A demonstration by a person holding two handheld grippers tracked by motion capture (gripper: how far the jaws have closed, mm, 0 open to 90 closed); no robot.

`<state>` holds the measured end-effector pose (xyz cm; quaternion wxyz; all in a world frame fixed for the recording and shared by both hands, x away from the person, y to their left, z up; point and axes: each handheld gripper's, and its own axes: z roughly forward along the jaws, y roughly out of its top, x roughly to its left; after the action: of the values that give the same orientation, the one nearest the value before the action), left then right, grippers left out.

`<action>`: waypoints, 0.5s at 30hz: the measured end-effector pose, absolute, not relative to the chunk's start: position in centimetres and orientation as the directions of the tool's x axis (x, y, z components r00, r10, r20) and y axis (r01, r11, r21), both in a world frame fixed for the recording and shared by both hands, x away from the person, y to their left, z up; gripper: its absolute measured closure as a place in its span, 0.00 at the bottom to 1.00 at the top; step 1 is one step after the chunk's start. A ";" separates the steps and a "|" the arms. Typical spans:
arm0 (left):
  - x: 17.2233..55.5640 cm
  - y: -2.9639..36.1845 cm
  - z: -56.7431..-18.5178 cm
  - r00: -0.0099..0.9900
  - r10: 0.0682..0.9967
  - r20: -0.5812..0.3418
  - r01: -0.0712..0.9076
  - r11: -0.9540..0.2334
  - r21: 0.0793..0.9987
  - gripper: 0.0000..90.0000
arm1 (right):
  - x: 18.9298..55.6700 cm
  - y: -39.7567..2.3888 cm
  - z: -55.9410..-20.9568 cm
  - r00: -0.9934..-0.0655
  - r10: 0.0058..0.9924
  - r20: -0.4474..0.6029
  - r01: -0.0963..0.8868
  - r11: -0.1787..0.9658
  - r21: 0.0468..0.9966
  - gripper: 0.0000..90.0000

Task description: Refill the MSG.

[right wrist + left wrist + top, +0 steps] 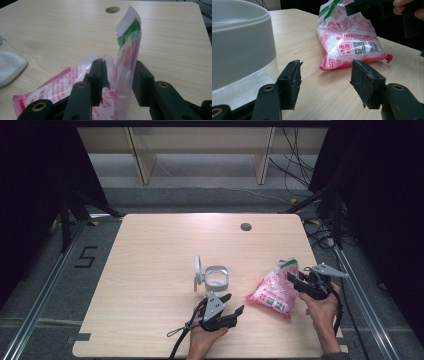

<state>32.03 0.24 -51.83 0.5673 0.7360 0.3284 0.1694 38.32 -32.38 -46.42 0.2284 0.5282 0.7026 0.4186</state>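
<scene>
High view, crinkly pink plastic bag (274,292) between parted right gripper (296,281) jaws, left gripper (234,304) jaws released.

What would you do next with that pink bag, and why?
Probably lift the right gripper away from the pink bag. Its jaws stand apart, with the bag's top flap upright between them and the bag lying on the table beside the jar, which already holds white powder.

A pale wood-grain rectangular table (150,250) (with a round grey cable hole (246,226) near its far edge) carries a clear glass jar with open grey lid (216,277) and, right of it, a pink-and-white plastic bag of white grains (272,292).
</scene>
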 end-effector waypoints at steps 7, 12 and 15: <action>31.5 0.6 -51.1 0.742 0.659 -0.120 0.278 -0.140 0.950 0.45 | 37.4 -32.4 -46.0 -0.312 0.940 0.140 0.562 0.064 0.825 0.63; 31.5 1.0 -50.9 0.733 0.670 -0.114 0.277 -0.141 0.951 0.45 | 36.8 -32.9 -46.2 -0.282 0.952 0.120 0.537 0.053 0.842 0.57; 31.6 1.4 -50.6 0.745 0.661 -0.085 0.257 -0.167 0.952 0.45 | 36.4 -33.4 -46.0 -0.268 0.956 0.117 0.527 0.043 0.849 0.56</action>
<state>31.61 1.36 -50.60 0.5667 0.7426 0.3091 0.1786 36.40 -33.37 -45.98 0.2551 0.5487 0.6758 0.4209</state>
